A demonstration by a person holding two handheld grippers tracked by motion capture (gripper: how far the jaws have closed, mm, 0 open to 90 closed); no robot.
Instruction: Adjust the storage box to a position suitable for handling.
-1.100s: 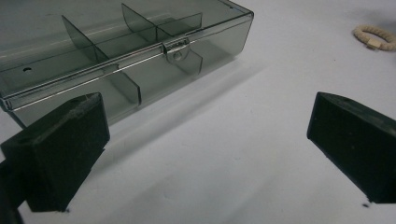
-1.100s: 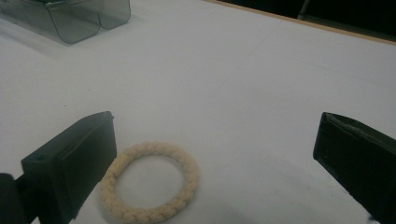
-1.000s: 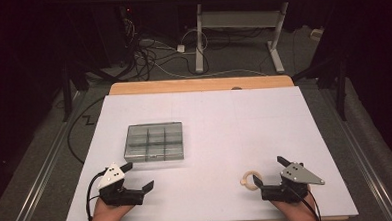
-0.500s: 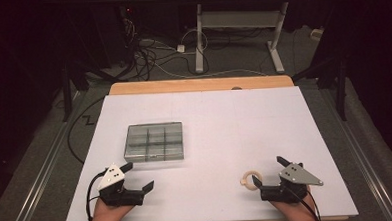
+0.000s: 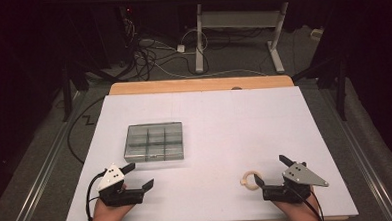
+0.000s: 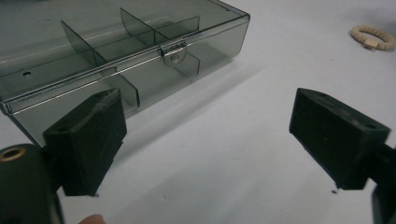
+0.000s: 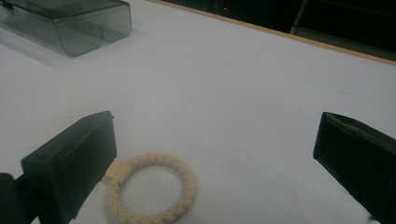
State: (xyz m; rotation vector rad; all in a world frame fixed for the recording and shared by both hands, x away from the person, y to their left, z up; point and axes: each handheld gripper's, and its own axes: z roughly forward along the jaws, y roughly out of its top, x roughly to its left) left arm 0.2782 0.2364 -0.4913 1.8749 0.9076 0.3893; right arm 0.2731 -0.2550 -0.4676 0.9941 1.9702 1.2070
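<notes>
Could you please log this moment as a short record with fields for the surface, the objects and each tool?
surface: white table top
box: smoky clear compartment box, lid closed, latch facing the left tool
ring: cream braided ring, flat on the table, beside one jaw of the right tool
left tool: left tool, open, holding nothing, near the box
right tool: right tool, open, holding nothing

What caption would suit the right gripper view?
Open right gripper poised over a cream braided ring on the white table.
</notes>
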